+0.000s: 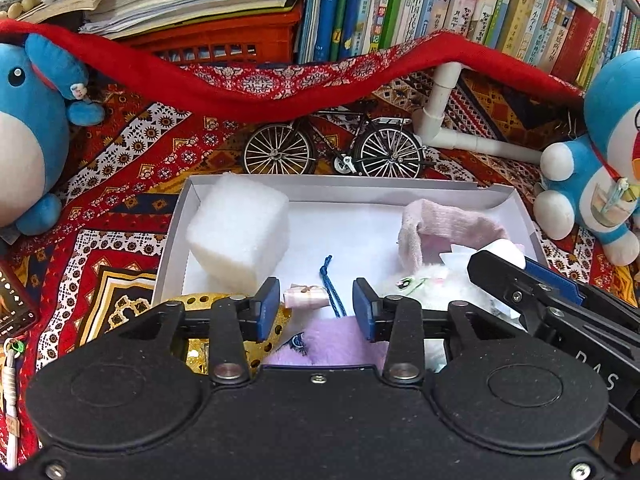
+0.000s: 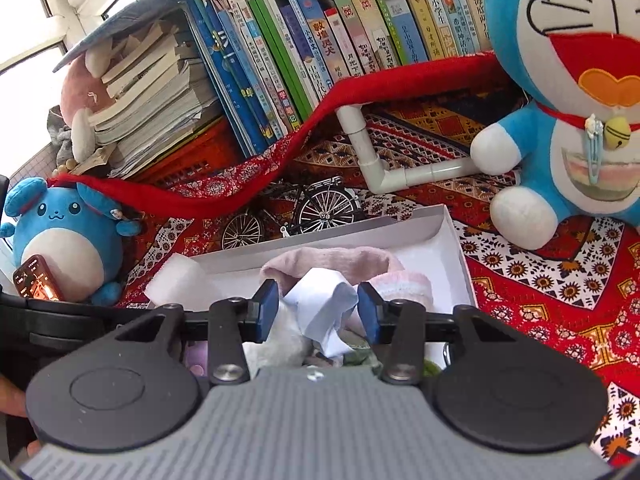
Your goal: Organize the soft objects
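Open floor mid-box, between foam block and pink sock. Blocked behind by model bicycle and pipe.

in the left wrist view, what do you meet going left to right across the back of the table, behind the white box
round blue plush → toy bicycle → white pipe → blue cat plush
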### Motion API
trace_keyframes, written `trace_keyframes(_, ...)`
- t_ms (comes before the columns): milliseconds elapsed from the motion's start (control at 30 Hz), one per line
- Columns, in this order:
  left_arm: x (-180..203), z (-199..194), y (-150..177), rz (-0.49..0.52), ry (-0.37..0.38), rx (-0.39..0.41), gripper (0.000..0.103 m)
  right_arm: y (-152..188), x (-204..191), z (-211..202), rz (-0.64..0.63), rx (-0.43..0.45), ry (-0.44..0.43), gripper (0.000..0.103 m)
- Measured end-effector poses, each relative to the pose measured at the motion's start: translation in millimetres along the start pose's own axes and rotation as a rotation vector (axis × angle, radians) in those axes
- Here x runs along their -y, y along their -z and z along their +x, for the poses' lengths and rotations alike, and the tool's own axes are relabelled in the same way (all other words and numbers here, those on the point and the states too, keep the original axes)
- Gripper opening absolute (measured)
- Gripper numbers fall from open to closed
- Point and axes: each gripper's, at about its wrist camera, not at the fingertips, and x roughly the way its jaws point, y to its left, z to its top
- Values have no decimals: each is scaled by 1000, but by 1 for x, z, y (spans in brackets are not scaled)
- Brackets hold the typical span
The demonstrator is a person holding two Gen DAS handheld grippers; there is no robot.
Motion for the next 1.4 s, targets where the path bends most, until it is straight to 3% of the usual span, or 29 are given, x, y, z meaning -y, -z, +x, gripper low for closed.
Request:
trace_keyframes(333, -3, -24, 8, 11, -1, 47, 53, -1, -9, -22, -44, 49, 20, 75)
trace_keyframes(533, -2, -46, 14, 45, -19, 107, 68, -2, -12, -41, -71, 95, 33, 90)
trace_keyframes(600, -1, -55, 17, 55, -17, 131, 81, -2, -12, -48, -80, 108, 35, 94)
trace_keyframes(700, -3, -66, 21, 52, 5, 155, 81, -1, -13, -60, -93, 138, 41, 103)
trace_keyframes(1400, -6, -130, 77, 92, 87, 310, 90, 17, -8, -121, -165, 241, 27, 103)
